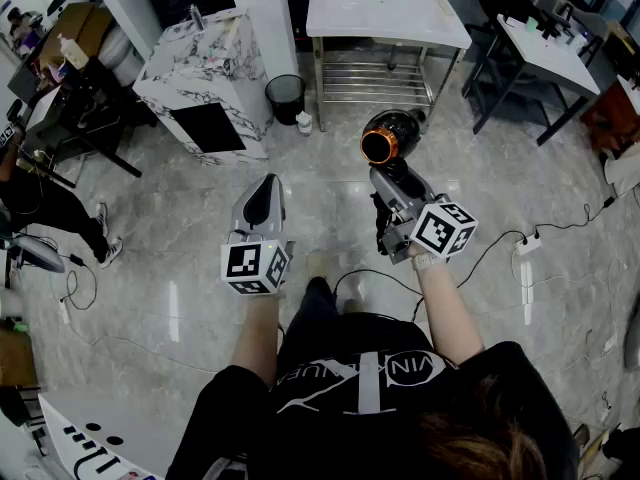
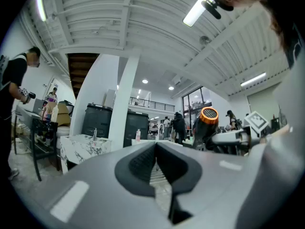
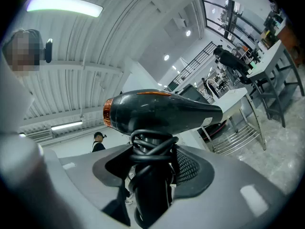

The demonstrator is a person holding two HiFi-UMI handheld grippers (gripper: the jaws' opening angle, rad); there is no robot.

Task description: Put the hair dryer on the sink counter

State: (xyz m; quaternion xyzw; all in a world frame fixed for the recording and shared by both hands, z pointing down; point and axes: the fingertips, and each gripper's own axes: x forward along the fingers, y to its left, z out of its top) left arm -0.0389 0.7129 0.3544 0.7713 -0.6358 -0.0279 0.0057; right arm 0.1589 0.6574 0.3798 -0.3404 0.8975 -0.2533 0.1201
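A black hair dryer (image 1: 386,140) with an orange ring at its back end is held up in the air, its cord wound round the handle. My right gripper (image 1: 388,180) is shut on that handle, and in the right gripper view the hair dryer (image 3: 162,111) stands upright between the pads of my right gripper (image 3: 151,175). My left gripper (image 1: 262,196) hovers beside it to the left, shut and empty; in its own view my left gripper (image 2: 156,151) has its pads together. The marble sink counter (image 1: 185,73) with a faucet stands on the floor ahead to the left, also seen as the marble counter (image 2: 81,149).
A white table (image 1: 385,16) with a metal shelf stands straight ahead, a black bin (image 1: 285,96) between it and the counter. Another table (image 1: 555,53) is at the right. A person (image 1: 30,188) stands at the left. A power strip (image 1: 527,246) and cables lie on the floor.
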